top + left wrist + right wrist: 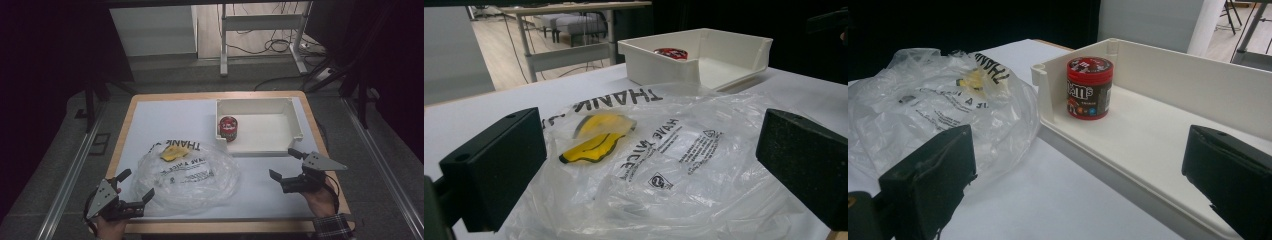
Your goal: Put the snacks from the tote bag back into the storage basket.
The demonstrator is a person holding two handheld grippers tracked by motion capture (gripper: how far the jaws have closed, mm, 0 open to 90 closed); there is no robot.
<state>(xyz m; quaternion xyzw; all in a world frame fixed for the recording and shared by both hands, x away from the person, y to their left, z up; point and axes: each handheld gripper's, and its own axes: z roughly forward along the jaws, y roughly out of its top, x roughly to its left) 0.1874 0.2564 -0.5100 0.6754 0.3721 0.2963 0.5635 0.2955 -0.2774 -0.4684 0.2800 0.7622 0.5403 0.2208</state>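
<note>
High view: the left gripper (134, 186) sits at the desk's (165, 112) near left corner, jaws wide, just beside the bag (192, 175), which lies crumpled on the near middle. A yellow item (172, 153) shows inside it. The right gripper (284, 165) hovers wide open near the right edge, close to the tray's (260, 104) open near side; bare desk lies between the grippers.

Left gripper view: the bag (674, 165) spreads between the open jaws, the tray (659, 65) beyond.

Right gripper view: the can (1090, 88) stands upright in the tray's (1168, 75) corner, apart from the jaws.
</note>
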